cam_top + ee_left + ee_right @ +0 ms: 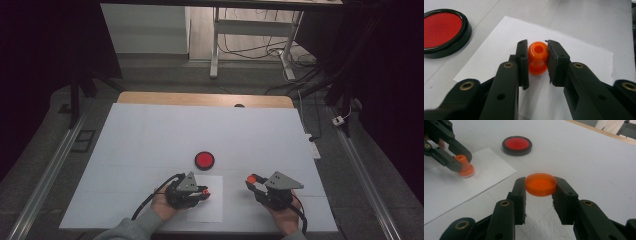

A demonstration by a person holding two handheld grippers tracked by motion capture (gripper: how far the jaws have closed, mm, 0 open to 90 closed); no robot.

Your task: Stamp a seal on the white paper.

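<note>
An orange stamp-like knob [537, 58] with a hollow top stands on a white sheet of paper [579, 60]; my left gripper [537, 50] is shut on its neck. That same knob [465, 167] appears at the left of the right gripper view, between the other gripper's jaws. My right gripper [540, 185] is shut on an orange round cap [541, 184], held flat above the table. In the high view the left gripper [204, 192] rests over the paper [212, 210], and the right gripper [251, 179] holds its cap to the right of it.
A round black dish with a red pad [204, 160] lies on the white table cover [150, 145] just beyond the paper; I see the same dish [442, 31] at upper left of the left gripper view. Table legs and cables stand on the floor behind the table.
</note>
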